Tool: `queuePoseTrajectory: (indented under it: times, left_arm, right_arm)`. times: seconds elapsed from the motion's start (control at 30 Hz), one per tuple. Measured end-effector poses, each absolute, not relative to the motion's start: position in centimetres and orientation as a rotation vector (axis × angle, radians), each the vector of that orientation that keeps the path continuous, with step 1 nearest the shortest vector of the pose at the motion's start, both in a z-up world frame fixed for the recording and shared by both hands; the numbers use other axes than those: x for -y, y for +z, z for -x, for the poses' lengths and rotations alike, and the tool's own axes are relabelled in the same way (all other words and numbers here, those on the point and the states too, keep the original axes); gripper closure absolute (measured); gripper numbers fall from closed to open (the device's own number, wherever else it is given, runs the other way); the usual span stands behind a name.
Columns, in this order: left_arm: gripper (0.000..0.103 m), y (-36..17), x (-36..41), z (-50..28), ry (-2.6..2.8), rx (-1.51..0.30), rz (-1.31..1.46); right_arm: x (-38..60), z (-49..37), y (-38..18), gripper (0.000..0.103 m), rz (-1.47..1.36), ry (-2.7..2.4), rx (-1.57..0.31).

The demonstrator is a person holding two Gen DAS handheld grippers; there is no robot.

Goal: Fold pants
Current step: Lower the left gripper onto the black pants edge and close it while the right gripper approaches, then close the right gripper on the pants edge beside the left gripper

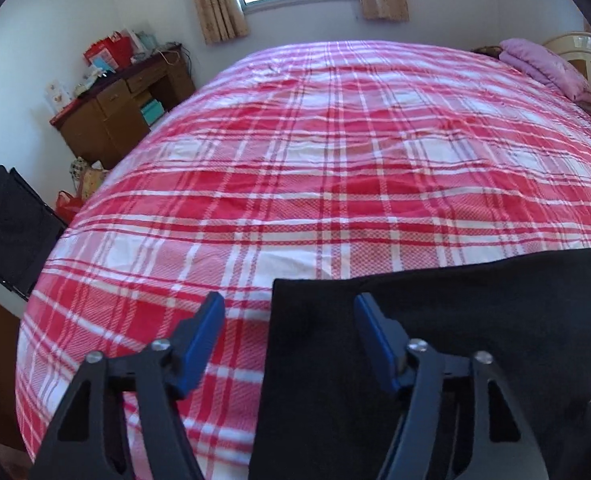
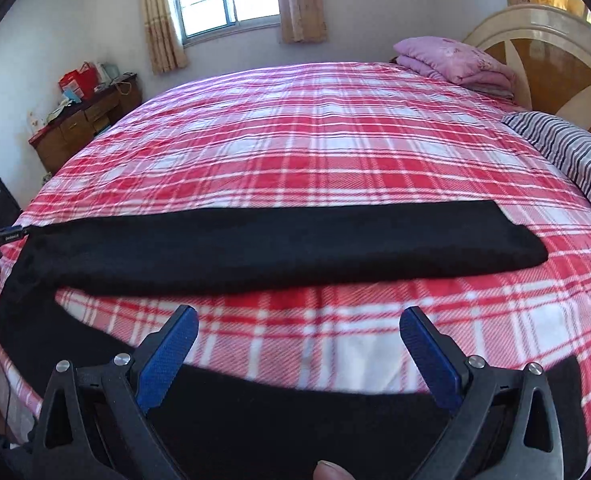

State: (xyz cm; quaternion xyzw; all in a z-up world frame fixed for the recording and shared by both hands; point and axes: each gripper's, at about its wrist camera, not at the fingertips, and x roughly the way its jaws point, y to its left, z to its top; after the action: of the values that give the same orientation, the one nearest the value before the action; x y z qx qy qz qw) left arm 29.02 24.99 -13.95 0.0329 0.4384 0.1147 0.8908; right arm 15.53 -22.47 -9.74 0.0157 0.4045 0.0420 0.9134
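Black pants (image 2: 279,248) lie across a red plaid bed sheet (image 2: 315,152). One leg stretches left to right in the right wrist view. The other leg (image 2: 295,420) runs along the near edge under my right gripper (image 2: 299,318), which is open above the plaid strip between the legs with nothing in it. In the left wrist view my left gripper (image 1: 289,310) is open, and the corner edge of the pants (image 1: 435,320) lies between its blue fingers (image 1: 211,320) without being pinched. The left gripper (image 2: 9,236) also shows at the pants' left end.
A folded pink quilt (image 2: 455,60) and a striped pillow (image 2: 571,152) sit by the headboard (image 2: 555,52) at right. A wooden desk (image 1: 123,100) with clutter stands by the far left wall. A black object (image 1: 11,224) is beside the bed's left edge.
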Motion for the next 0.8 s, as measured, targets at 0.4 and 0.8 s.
queuePoseTrajectory:
  times: [0.4, 0.8]
  left_arm:
    - [0.081, -15.8, -27.2, -30.7, 0.136, -0.984, 0.061]
    - [0.089, -16.0, -27.1, -31.9, 0.116, -1.008, 0.058]
  right_arm:
    - [33.2, -23.1, -10.0, 0.03, -0.103, -0.072, -0.932]
    - [41.2, -30.5, -11.6, 0.034, -0.091, -0.196, -1.008]
